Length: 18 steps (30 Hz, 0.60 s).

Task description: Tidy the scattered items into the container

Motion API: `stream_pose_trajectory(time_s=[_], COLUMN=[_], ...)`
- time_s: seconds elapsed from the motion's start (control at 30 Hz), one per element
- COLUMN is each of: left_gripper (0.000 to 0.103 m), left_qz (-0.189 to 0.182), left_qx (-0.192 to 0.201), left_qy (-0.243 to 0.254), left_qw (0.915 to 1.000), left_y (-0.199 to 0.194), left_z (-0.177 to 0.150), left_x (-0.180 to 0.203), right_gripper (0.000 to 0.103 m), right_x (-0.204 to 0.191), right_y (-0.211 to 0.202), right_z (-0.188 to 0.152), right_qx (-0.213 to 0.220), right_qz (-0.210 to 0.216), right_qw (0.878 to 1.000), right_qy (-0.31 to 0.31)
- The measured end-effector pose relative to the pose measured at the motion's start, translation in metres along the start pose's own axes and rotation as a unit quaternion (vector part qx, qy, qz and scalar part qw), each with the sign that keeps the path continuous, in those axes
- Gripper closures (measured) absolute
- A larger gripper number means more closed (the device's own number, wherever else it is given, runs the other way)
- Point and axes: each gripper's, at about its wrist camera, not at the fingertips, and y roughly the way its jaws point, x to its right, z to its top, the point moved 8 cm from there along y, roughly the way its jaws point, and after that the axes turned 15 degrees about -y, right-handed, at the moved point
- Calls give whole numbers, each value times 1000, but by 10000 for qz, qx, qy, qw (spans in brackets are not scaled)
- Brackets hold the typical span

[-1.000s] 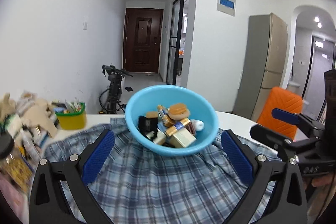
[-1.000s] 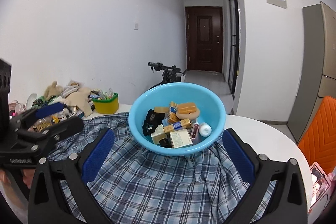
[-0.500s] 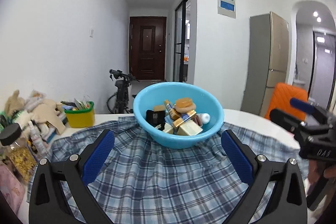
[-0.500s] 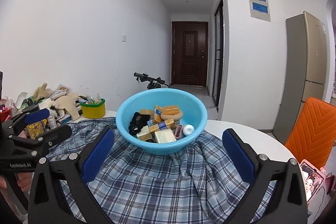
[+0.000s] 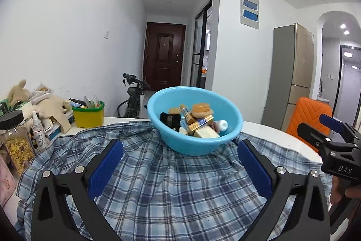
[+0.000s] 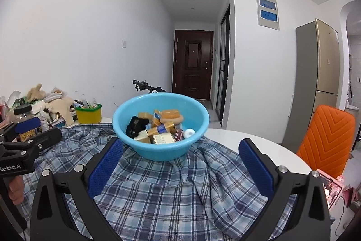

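A light blue bowl (image 5: 194, 146) (image 6: 140, 146) stands on a blue plaid cloth (image 5: 171, 186) (image 6: 171, 191) over a white round table. Inside it lie several small items: boxes, a round tan cake, a black bundle (image 6: 136, 124) and a white cap (image 5: 222, 124). My left gripper (image 5: 179, 166) hovers open in front of the bowl, nothing between its fingers. My right gripper (image 6: 180, 167) is likewise open and empty, just short of the bowl. Each gripper appears at the edge of the other's view.
A yellow tub (image 5: 89, 114) of small things, a spray bottle (image 5: 38, 128), a jar (image 5: 15, 139) and soft toys crowd the table's left side. An orange chair (image 6: 327, 139) stands at the right. A scooter is parked behind the table, toward the hallway.
Both grippers have drawn back and risen a little from the bowl, which now looks smaller. Both stay open. The bowl and its contents have not moved.
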Motion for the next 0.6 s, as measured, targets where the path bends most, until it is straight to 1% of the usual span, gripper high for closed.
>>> stream_pose_trajectory(time_s=[0.1,0.17,0.27,0.37,0.47,0.6], left_gripper=[0,0,0,0,0,0], left_qz=[47,40,-32,-118,-98,-3], left_qx=[55,-2,-185,-210,-240,-157], left_qy=[139,182,-28,-231,-137,96], left_qw=[9999,9998,9998,9994,9996,9998], left_y=[4,9,20,27,33,37], left_z=[-11,-20,-36,-46,-52,-56], left_x=[-2,-2,-5,-6,-3,1], right_gripper=[1,1,1,1,1,1], right_x=[-1,-4,-10,-15,-15,-10], right_y=[5,10,15,19,20,26], right_z=[-14,-25,-39,-50,-56,-63], right_qx=[74,66,112,116,165,153], right_qz=[13,25,-29,3,5,80], right_qw=[9998,9997,9997,9999,9999,9996], right_qy=[185,247,201,50,34,221])
